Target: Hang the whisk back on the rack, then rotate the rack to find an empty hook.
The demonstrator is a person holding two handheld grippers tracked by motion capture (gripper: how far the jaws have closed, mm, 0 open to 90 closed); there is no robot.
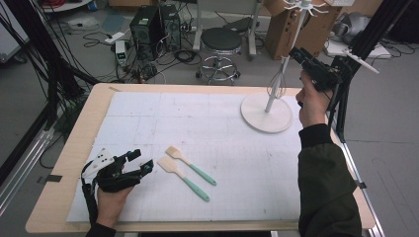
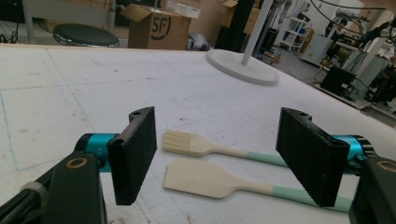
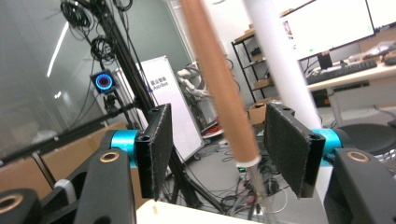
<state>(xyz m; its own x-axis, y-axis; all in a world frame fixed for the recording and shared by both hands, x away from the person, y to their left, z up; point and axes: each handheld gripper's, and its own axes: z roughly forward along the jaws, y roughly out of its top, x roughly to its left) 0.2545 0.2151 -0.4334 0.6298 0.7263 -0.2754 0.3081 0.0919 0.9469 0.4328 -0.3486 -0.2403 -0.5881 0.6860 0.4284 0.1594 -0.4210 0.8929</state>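
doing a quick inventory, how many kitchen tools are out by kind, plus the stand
Spatula: 1
Pastry brush: 1
Whisk with wooden handle, hanging on the stand: 1
White stand: 1
Total: 4

The whisk's wooden handle (image 3: pixel 219 79) is blurred, cut off at twelve o'clock; its wires (image 1: pixel 276 85) too thin to make out.
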